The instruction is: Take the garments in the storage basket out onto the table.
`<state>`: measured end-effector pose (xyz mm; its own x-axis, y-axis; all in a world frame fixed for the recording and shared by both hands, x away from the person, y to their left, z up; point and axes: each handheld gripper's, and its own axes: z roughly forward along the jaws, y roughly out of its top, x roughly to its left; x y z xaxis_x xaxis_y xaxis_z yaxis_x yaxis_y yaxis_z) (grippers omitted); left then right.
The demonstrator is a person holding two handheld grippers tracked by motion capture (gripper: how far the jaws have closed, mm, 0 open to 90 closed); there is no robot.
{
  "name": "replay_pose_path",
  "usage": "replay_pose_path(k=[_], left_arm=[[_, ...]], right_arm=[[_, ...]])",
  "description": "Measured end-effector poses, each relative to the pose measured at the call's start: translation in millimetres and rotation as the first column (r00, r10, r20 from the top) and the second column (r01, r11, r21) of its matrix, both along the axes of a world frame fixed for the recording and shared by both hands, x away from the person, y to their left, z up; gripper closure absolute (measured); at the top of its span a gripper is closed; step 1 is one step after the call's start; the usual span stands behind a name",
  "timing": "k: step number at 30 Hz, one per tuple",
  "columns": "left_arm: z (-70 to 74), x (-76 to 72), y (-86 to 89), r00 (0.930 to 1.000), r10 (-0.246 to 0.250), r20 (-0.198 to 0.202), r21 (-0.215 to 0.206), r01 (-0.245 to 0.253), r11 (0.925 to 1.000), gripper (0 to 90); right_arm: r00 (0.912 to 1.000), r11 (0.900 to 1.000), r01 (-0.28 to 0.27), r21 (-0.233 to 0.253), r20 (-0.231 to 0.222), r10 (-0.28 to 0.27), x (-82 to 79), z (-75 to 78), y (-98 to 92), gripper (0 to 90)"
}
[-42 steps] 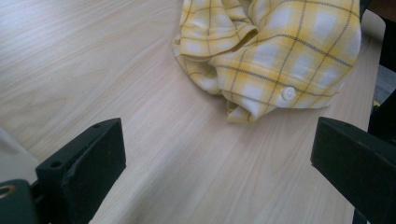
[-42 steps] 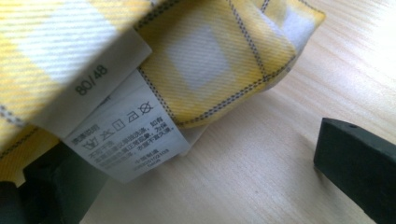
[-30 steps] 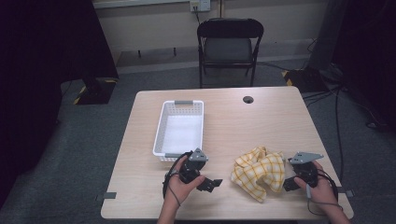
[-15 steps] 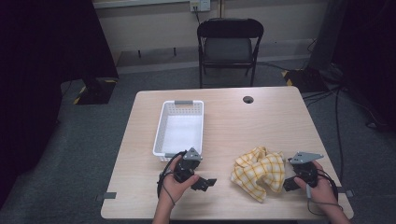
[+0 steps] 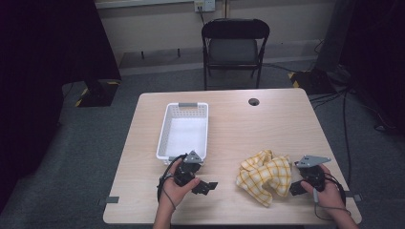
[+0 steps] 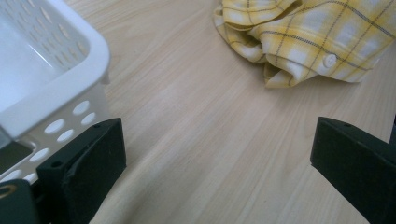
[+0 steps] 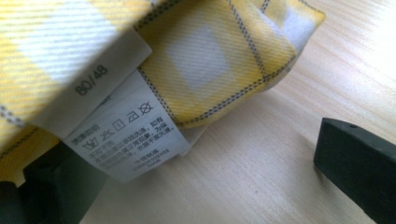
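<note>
You are at the approach step: the yellow checked shirt (image 5: 264,175) lies crumpled on the worktop (image 5: 277,124), near the white basket (image 5: 184,130). Both your left gripper (image 5: 206,186) and right gripper (image 5: 297,187) have open jaws, holding nothing. Next, close on the cloth.

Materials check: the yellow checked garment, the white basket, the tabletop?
Garment: woven fabric, likely cotton; visible twill weave, stitched hem, sewn-in care label.
Basket: moulded plastic, smooth semi-gloss, punched oval holes.
Tabletop: pale wood-grain surface, matte; probably laminate, can't confirm.
</note>
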<state>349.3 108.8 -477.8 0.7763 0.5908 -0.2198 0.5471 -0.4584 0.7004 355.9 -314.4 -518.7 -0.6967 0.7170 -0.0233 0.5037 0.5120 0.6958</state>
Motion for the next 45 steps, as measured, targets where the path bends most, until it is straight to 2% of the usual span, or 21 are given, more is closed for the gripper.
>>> replay_pose_path(k=[24,45], left_arm=[[0.5,0.8,19.5,0.9994,0.036,0.0,0.006,-0.036,0.9994,3.2],[2.5,0.3,36.0,0.9977,0.068,0.005,-0.01,-0.068,0.9976,3.3]], right_arm=[[1.0,1.0,0.0,0.0,0.0,0.0,0.0,0.0,0.0,0.0],[1.0,1.0,0.0,0.0,0.0,0.0,0.0,0.0,0.0,0.0]])
